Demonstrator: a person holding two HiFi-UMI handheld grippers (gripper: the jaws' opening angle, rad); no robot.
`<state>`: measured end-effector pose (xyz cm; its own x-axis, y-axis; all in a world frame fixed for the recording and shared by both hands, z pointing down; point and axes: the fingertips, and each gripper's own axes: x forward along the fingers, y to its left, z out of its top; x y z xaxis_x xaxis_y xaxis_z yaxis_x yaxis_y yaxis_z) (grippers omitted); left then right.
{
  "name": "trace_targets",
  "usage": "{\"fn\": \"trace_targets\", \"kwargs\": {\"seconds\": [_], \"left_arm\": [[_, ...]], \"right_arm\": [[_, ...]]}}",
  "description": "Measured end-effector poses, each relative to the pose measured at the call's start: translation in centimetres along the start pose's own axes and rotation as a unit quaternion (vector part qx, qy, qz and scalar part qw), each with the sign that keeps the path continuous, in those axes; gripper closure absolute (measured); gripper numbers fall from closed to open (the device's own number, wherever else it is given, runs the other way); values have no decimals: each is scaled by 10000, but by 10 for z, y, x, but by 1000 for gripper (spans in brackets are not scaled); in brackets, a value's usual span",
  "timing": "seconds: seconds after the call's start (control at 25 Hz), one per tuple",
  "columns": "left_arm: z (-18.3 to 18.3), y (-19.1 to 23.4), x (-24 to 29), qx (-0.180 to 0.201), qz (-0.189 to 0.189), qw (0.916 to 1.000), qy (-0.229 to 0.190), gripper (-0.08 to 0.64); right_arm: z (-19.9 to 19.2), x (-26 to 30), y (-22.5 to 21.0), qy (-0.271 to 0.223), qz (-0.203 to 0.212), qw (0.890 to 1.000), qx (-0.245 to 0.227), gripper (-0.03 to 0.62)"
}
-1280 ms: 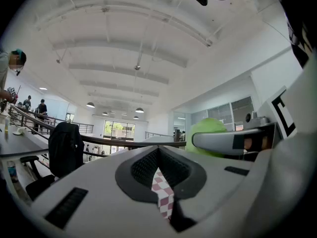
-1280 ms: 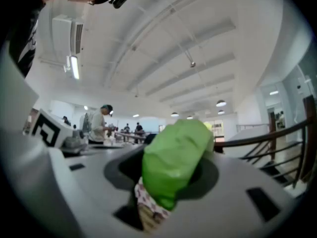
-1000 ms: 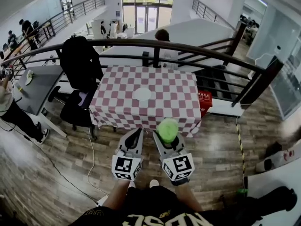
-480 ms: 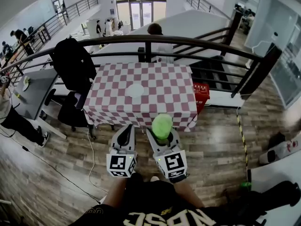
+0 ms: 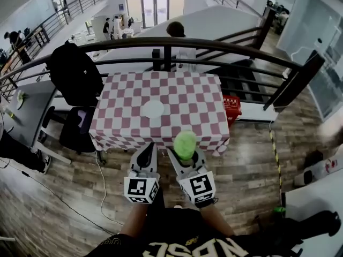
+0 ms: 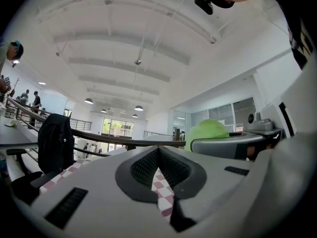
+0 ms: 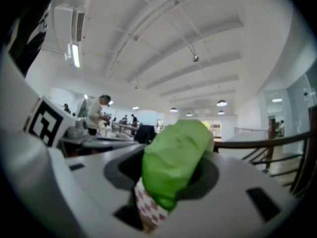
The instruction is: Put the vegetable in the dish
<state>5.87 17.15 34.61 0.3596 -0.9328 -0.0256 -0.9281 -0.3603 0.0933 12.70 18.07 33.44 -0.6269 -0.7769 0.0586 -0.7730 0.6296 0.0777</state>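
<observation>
Change vs a second ago: person has stepped up to the surface (image 5: 209,98) with the checked cloth. It fills more of the head view, and both grippers have come forward and slightly down with it. Green vegetable (image 5: 185,145) now overlaps the near drape of the cloth; earlier it sat short of that edge. White dish (image 5: 153,109) unchanged, mid-surface, empty, well apart from the vegetable and to its left in the head view.

Meaning: carry phase, approach nearly closed, no placing yet. Likely left to do: reach out over the cloth, shift left, lower, release.

Right gripper (image 5: 186,155): jaws part-spread, pinching the vegetable, same grip throughout. Left gripper (image 5: 148,150): jaws pressed together, nothing between them, only cloth visible past them.

Vegetable orientation: right gripper view shows the long axis running roughly along the jaws. The free end sticks out past the tips, forward and a bit up, toward the surface. Head view foreshortens it to a round blob. Exact kind of vegetable unclear.
</observation>
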Motion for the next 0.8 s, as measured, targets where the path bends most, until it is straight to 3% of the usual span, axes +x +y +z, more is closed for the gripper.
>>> {"fn": "trace_targets", "kwargs": {"seconds": [0.12, 0.32, 0.6, 0.8], "left_arm": [[5, 38, 43, 194, -101, 9997, -127, 543], [13, 129, 109, 437, 11, 9990, -107, 543], [18, 210, 173, 356, -78, 9993, -23, 543], [6, 241, 200, 263, -288, 9992, 118, 543]], "right_arm": [[3, 51, -13, -45, -161, 9994, -304, 410], [10, 153, -30, -38, -266, 9996, -127, 410], [8, 261, -42, 193, -190, 9994, 212, 410], [-9, 307, -40, 329, -96, 9980, 527, 410]]}}
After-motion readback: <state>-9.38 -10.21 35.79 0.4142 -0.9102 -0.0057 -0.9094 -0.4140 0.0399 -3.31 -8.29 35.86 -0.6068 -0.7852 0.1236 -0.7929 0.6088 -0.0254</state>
